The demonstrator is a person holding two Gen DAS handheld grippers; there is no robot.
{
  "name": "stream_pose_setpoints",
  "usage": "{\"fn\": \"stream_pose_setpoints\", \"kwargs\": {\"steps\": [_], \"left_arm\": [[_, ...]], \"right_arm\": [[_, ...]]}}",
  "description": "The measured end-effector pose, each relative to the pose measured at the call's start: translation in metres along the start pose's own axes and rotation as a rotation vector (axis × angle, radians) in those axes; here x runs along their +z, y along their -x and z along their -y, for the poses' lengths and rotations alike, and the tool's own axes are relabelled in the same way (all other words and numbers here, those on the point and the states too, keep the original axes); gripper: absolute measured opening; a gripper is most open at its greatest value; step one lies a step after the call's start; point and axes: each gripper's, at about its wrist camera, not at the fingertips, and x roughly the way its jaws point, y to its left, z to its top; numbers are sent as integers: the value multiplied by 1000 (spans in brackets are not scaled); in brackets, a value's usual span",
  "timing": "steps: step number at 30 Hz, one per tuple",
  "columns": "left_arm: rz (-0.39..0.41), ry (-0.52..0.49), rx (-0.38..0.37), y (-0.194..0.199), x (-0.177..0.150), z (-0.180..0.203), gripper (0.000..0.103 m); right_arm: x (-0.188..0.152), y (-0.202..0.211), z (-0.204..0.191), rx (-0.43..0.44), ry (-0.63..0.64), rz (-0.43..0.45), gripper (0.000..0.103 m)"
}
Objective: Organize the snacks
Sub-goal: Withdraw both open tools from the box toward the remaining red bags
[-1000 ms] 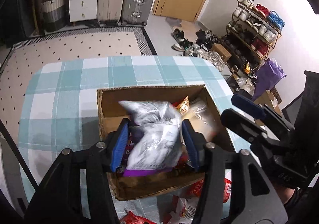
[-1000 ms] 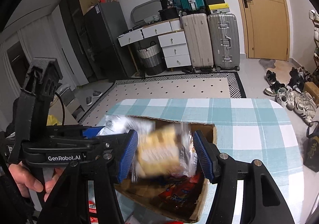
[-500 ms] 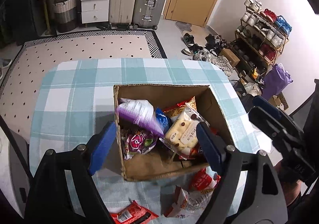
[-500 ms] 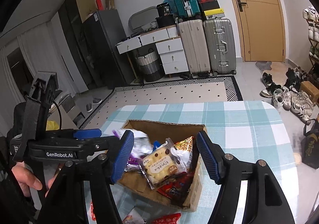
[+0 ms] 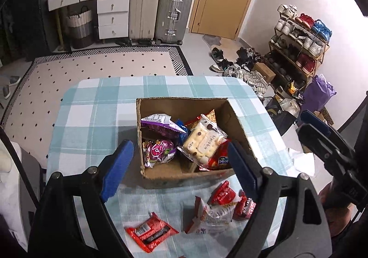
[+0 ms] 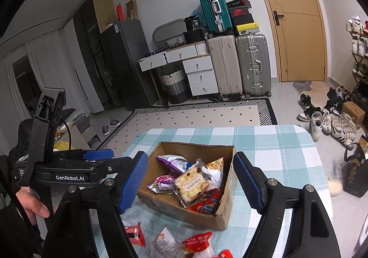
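Left tongs (image 5: 179, 163) and right tongs (image 6: 191, 183) both opening – empty, above snack-filled cardboard box (image 5: 232, 113), checked table (image 5: 92, 115)

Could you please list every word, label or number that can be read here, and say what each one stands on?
"GenRobot.AI": on the body of the left gripper, in the right wrist view.
"36": on a black box on the drawers.
Part of a label, "Data Ac...", on the same gripper: cut off.
Print on the snack packets and shoeboxes: too small or blurred.
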Motion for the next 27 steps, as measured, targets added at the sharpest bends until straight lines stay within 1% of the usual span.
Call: {"fn": "stream_pose_setpoints", "kwargs": {"steps": [2,8,11,13,17,19,21,24,27], "left_arm": [[15,-10,6,11,-5,4,84],[83,-45,55,45,-27,15,86],[109,-42,81,58,-40,18,92],[120,-36,82,66,-48,18,96],[137,-34,86,83,-69,20,98],[142,-33,81,90,-82,21,101],[157,-45,78,94,-91,24,102],[178,-85,101,101,-109,32,102],[180,-80,96,102,-121,33,102]], "right_arm": [[-2,11,-2,-1,2,11,84],[-13,47,-9,4,3,33,90],[-22,62,-11,3,-4,39,92],[-29,72,-12,-1,-9,42,93],[-46,88,-13,-14,-9,30,93],[-53,95,-13,-24,-10,26,94],[-63,101,-11,-32,-18,21,96],[-78,108,-7,-42,-35,8,97],[-92,111,-2,-51,-47,-12,97]]}}
